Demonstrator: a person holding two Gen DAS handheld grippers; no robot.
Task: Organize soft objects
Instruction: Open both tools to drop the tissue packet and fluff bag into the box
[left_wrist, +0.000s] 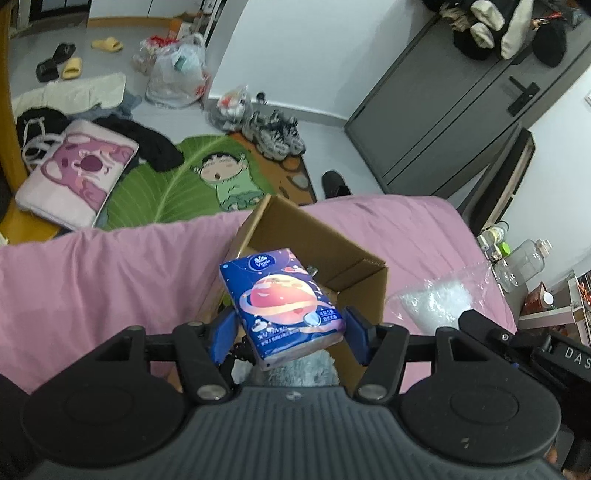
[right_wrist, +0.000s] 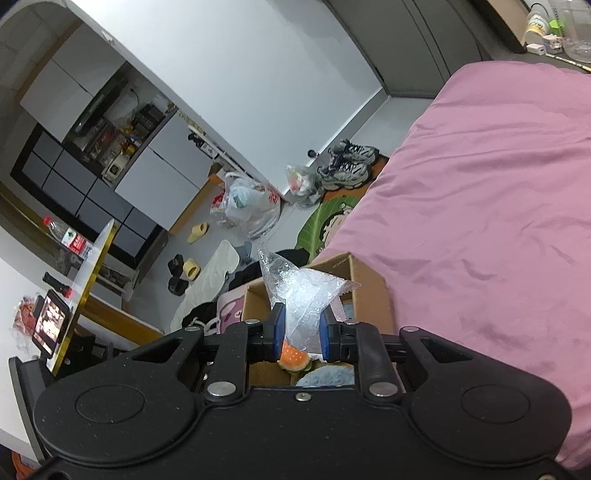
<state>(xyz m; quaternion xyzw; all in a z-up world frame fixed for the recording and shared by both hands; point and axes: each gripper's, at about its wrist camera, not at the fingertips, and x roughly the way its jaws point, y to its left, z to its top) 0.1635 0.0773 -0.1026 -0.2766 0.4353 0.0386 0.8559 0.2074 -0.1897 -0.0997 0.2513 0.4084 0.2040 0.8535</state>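
My left gripper (left_wrist: 289, 334) is shut on a blue tissue pack (left_wrist: 281, 302) printed with a pink planet, held over the open cardboard box (left_wrist: 364, 269) on the pink bed. A grey-blue plush (left_wrist: 295, 369) lies in the box under the pack. My right gripper (right_wrist: 300, 332) is shut on a crumpled clear plastic bag (right_wrist: 301, 295), held above the same box (right_wrist: 369, 286). An orange plush (right_wrist: 293, 357) and a pale blue plush (right_wrist: 327, 376) show inside the box below the bag. In the left wrist view the bag (left_wrist: 437, 297) and the right gripper's body (left_wrist: 517, 343) appear at the right.
The pink bedcover (left_wrist: 92, 277) spreads around the box. On the floor beyond lie a green leaf rug (left_wrist: 173, 184), a pink cushion (left_wrist: 74, 173), sneakers (left_wrist: 275, 134), slippers (left_wrist: 72, 68) and plastic bags (left_wrist: 177, 70). A grey door (left_wrist: 461, 110) stands at the right. Bottles (left_wrist: 521, 262) crowd a bedside shelf.
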